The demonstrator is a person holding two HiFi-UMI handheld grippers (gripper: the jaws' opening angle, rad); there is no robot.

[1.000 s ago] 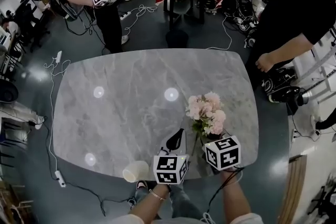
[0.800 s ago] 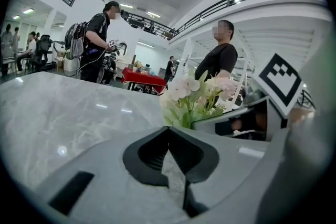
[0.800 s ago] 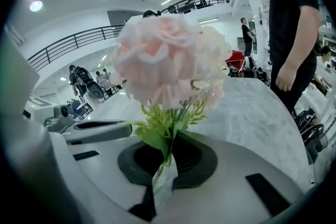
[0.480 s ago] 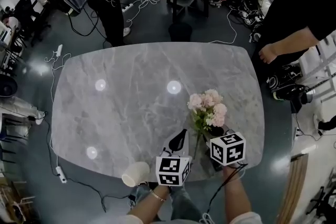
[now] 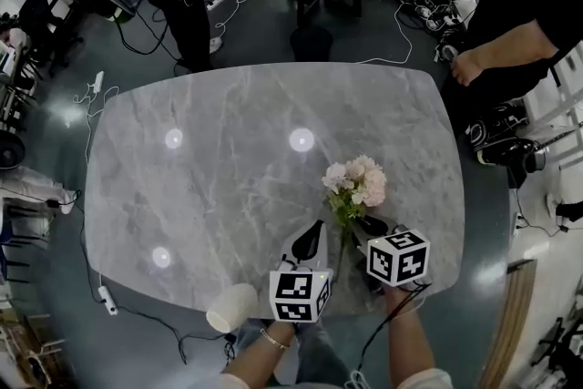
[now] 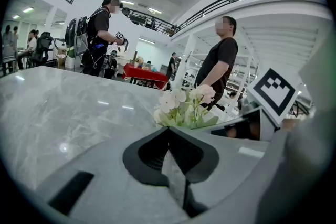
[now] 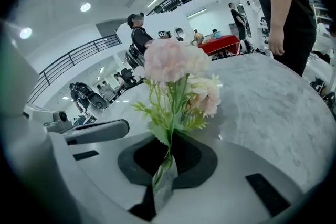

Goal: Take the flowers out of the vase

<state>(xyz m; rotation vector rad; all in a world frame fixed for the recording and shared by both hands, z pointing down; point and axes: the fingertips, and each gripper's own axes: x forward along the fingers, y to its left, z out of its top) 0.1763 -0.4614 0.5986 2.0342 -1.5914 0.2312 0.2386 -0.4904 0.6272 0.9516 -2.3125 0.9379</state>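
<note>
Your right gripper (image 7: 164, 168) is clamped tight on the stems of the pink flowers (image 7: 176, 68). The blooms stand upright over the marble table (image 5: 209, 187), near its front right edge. Your left gripper (image 6: 170, 162) is fully closed and empty, just beside the stems.

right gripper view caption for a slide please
Right gripper shut on the stems of pink flowers, grey table beyond.

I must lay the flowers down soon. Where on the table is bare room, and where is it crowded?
The table is bare over its left half and far side, beyond the flowers. The near edge is crowded: the white cup, the left hand-held gripper and the right hand-held gripper, shut on the flowers.
</note>
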